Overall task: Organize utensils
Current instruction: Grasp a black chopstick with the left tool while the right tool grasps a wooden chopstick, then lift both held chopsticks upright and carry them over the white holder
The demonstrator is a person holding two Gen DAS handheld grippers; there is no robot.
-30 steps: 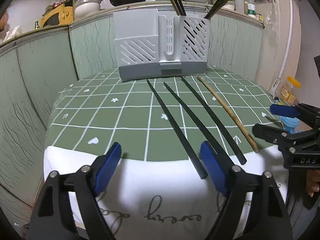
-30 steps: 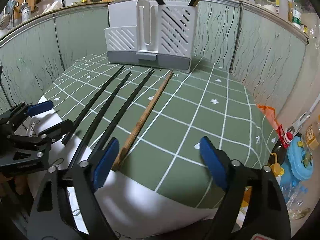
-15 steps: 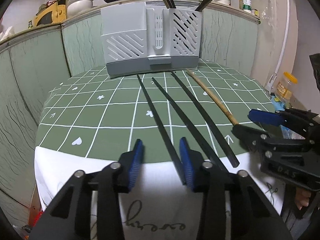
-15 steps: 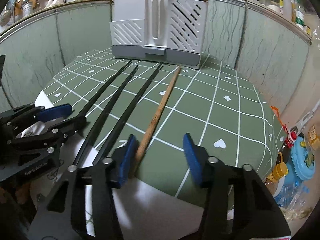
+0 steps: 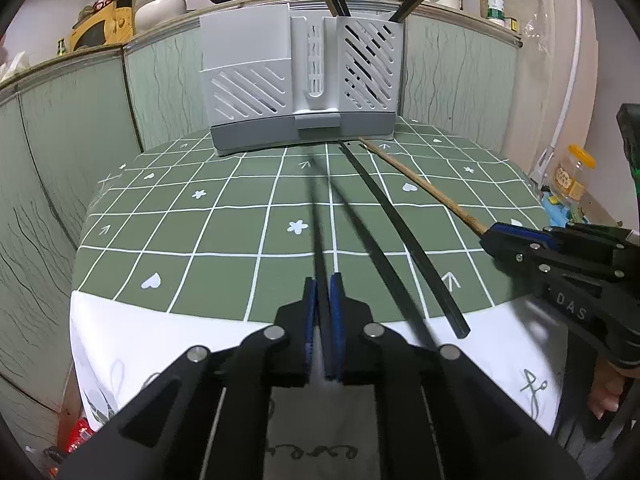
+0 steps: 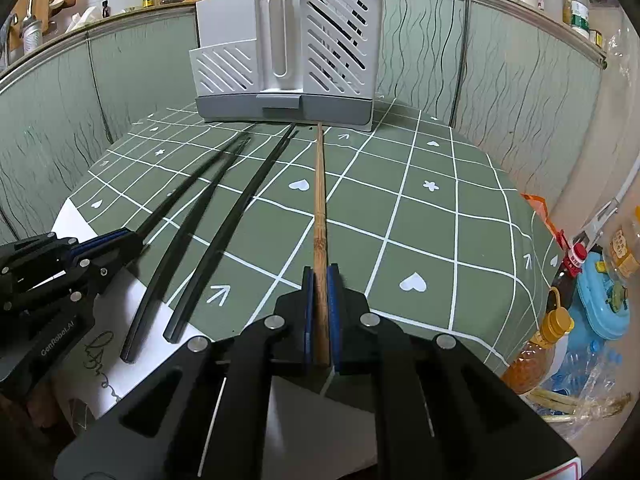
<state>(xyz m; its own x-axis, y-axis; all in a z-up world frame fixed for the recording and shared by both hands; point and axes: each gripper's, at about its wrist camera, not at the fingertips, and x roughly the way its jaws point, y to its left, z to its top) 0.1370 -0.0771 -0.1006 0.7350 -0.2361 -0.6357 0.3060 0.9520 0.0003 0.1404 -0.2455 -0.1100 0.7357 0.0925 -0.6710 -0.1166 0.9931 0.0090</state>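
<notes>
Three black chopsticks and one wooden chopstick lie on the green checked tablecloth [image 5: 224, 240], pointing at the grey utensil holder [image 5: 300, 80] at the back. My left gripper [image 5: 323, 300] is shut on the leftmost black chopstick [image 5: 318, 224] at its near end. My right gripper [image 6: 320, 292] is shut on the wooden chopstick [image 6: 319, 192] at its near end. Two black chopsticks [image 6: 188, 232] lie loose between the grippers. The holder [image 6: 288, 52] has several chopsticks standing in its right compartment.
Green wall panels surround the table on the left and back. Bottles and a blue container [image 6: 600, 300] stand off the table's right edge. A white cloth [image 5: 160, 344] covers the near table edge. Pots and jars sit on the ledge behind the holder.
Both grippers moved forward and closed: the left onto the leftmost black chopstick, the right onto the wooden chopstick. Both were wide open one second ago.
</notes>
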